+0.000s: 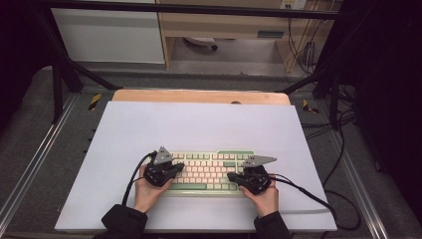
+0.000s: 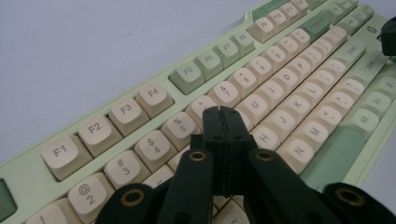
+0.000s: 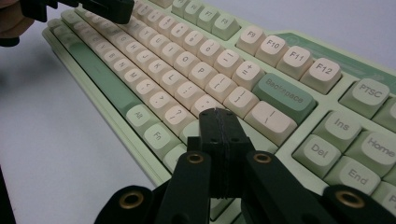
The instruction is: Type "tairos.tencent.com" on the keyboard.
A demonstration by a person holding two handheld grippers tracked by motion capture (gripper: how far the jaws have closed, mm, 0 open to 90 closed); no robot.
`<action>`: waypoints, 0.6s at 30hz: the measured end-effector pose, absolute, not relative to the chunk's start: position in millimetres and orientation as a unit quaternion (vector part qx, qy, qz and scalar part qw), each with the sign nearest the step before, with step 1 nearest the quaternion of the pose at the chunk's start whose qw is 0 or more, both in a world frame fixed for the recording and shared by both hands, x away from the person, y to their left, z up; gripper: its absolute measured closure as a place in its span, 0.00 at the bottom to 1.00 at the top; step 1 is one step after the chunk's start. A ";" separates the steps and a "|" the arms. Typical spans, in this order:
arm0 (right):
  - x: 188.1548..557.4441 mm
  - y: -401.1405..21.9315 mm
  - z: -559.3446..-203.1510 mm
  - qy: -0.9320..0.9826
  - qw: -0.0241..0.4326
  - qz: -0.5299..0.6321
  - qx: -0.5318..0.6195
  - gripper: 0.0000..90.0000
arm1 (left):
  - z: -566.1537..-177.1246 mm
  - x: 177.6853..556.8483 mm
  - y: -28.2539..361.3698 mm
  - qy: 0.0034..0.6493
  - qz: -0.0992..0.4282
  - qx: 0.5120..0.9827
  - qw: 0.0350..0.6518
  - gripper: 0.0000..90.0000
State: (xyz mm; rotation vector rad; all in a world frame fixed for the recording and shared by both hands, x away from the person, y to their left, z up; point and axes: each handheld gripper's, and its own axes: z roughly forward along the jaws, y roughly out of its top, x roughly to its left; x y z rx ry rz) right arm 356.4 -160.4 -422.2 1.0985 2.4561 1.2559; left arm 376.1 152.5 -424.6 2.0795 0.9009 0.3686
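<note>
Lying near the front edge of a white mat (image 1: pixel 199 124), the keyboard (image 1: pixel 209 172) has both grippers over it. The left gripper (image 2: pixel 223 112) and right gripper (image 3: pixel 217 114) are clenched, grasping nothing.

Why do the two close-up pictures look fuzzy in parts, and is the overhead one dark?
High view: dim edges, the white mat evenly lit, the keyboard small and soft. Left gripper view: middle keys sharp, the far keys blurred. Right gripper view: legends like Backspace readable, the top-left corner dark and blurred.

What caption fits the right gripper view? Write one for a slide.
Shut right gripper poised over the Enter area of a green and cream keyboard.
</note>
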 end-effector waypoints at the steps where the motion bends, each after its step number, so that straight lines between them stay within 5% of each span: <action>1: 356.3 -160.4 -422.1 0.824 0.087 0.421 0.368 1.00 | -424.0 375.5 153.2 0.357 0.146 0.826 0.411 1.00; 18: 354.4 -161.0 -418.2 0.822 0.086 0.427 0.367 1.00 | -417.7 358.5 180.5 0.358 0.148 0.822 0.417 1.00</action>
